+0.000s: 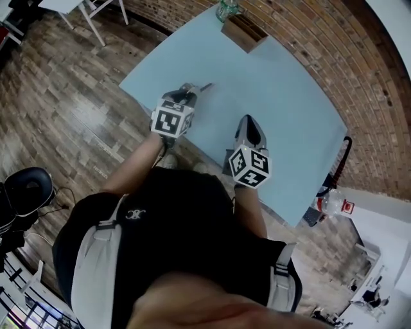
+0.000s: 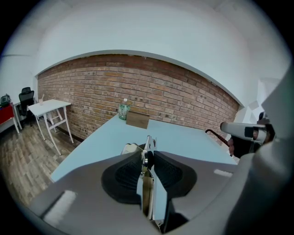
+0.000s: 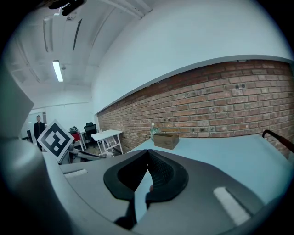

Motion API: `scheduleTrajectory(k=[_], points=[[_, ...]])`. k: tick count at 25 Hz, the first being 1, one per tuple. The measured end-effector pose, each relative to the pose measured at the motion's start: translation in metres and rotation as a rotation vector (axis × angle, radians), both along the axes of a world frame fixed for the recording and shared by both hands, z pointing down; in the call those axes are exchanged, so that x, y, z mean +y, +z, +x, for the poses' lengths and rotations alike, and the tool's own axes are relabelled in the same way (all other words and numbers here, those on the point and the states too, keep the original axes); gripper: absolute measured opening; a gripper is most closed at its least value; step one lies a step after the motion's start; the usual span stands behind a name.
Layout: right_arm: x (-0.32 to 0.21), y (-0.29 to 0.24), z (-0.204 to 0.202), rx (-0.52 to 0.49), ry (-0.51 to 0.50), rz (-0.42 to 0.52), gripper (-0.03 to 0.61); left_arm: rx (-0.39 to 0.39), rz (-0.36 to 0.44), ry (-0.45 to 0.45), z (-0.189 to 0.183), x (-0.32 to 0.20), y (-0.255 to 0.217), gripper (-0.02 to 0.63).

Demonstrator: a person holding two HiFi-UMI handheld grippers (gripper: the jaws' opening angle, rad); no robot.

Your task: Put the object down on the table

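My left gripper (image 2: 148, 153) is shut on a thin flat metal tool (image 2: 147, 172) with a rivet, held edge-on between the pads. In the head view the left gripper (image 1: 189, 90) hangs over the near left edge of the light blue table (image 1: 282, 96), and the tool's tip (image 1: 205, 86) sticks out past the jaws. My right gripper (image 1: 249, 122) is over the table's near edge, to the right of the left one. In the right gripper view its jaws (image 3: 147, 153) meet at the tips with nothing between them.
A wooden box (image 1: 244, 32) and a green bottle (image 1: 226, 9) stand at the table's far end by the brick wall. A white side table (image 2: 48, 106) is off to the left, a black chair (image 1: 26, 189) on the wooden floor. A dark hooked handle (image 1: 345, 151) hangs at the table's right edge.
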State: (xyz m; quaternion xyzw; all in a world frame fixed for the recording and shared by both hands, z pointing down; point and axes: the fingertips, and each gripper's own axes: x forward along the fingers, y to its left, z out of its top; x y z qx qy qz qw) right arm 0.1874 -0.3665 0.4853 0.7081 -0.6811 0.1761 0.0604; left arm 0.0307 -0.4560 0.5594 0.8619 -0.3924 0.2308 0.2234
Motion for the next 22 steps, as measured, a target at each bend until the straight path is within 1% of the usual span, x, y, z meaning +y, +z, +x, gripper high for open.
scheduleTrajectory(k=[3, 7, 13, 17, 20, 22], points=[[-0.010, -0.001, 0.011, -0.005, -0.019, -0.002, 0.015, -0.020, -0.023, -0.014, 0.009, -0.004, 0.008, 0.084], [-0.016, 0.004, 0.019, -0.020, -0.038, -0.017, 0.015, -0.019, -0.092, -0.026, 0.020, -0.004, 0.034, 0.083], [-0.012, 0.020, 0.028, -0.036, -0.050, -0.060, 0.015, -0.088, -0.142, -0.024, 0.032, -0.007, 0.081, 0.083], [-0.008, 0.030, 0.035, -0.026, -0.042, -0.087, 0.015, -0.108, -0.184, -0.042, 0.035, -0.009, 0.109, 0.083], [-0.004, 0.037, 0.036, -0.025, -0.041, -0.109, 0.015, -0.115, -0.243, -0.061, 0.034, -0.006, 0.131, 0.083], [-0.001, 0.040, 0.036, -0.028, -0.042, -0.120, 0.015, -0.123, -0.268, -0.067, 0.032, -0.005, 0.142, 0.081]])
